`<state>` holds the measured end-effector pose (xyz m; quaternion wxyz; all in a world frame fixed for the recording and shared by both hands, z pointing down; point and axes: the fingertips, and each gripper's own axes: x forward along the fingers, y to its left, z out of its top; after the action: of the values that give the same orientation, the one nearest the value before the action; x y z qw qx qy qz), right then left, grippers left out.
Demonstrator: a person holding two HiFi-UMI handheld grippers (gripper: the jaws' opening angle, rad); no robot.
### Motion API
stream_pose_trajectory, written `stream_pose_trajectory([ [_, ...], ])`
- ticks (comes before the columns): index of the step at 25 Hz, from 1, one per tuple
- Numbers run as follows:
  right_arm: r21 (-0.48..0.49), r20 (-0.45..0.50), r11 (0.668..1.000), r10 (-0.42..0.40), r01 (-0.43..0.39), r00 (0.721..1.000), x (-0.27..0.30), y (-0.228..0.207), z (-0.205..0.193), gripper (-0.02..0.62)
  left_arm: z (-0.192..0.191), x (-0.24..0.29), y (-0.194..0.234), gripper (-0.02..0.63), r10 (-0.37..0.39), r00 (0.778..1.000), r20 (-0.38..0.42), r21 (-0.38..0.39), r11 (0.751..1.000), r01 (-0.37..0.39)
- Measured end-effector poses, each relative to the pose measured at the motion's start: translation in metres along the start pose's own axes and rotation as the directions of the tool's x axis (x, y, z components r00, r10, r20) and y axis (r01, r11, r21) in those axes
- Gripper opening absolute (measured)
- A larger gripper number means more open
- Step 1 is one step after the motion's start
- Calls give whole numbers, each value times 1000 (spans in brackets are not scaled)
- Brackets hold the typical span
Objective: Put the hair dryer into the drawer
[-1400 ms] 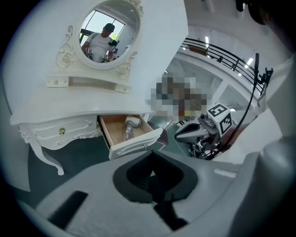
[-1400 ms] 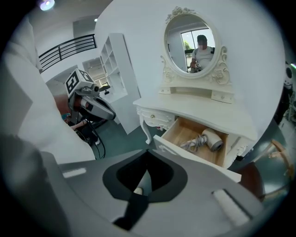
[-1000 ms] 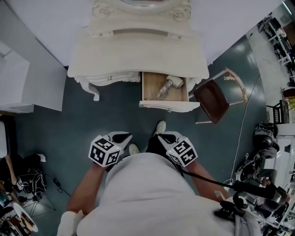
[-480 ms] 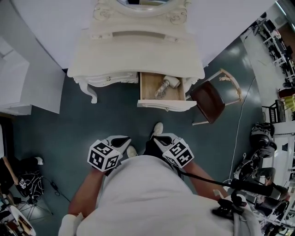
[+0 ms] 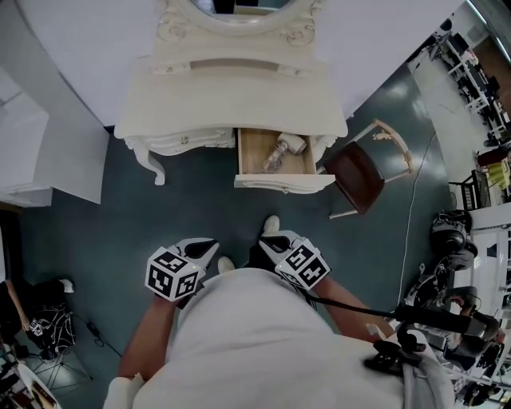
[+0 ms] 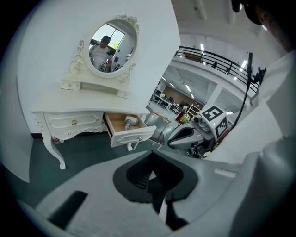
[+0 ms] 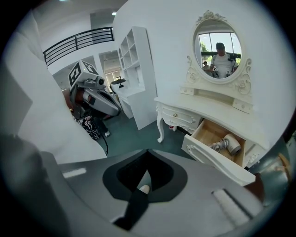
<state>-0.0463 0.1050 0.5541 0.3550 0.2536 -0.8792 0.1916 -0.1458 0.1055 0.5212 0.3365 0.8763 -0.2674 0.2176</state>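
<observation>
Head view crops the mirror behind the hair dryer; gripper views don't.

You have no words, numbers or brand marks here that can be read. The only print is the black-and-white square patterns on the cube of your left gripper and the cube of your right gripper, and they carry no letters.

- A staged bedroom corner in a large lab hall: an ornate cream-white wooden dressing table with an oval mirror backs onto a bare white partition wall, top centre.
- Dark cabled equipment crowds the right edge of the head view.
- A black mezzanine railing runs along the upper right of the left gripper view.
</observation>
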Motion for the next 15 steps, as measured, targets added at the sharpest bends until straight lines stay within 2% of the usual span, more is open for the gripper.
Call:
stream_pose_trajectory([
  [15,-32,15,999,0,1,1000,0,13,3,-2,-16,-9,-5,3,8,1000,-18,5,1000,-8],
])
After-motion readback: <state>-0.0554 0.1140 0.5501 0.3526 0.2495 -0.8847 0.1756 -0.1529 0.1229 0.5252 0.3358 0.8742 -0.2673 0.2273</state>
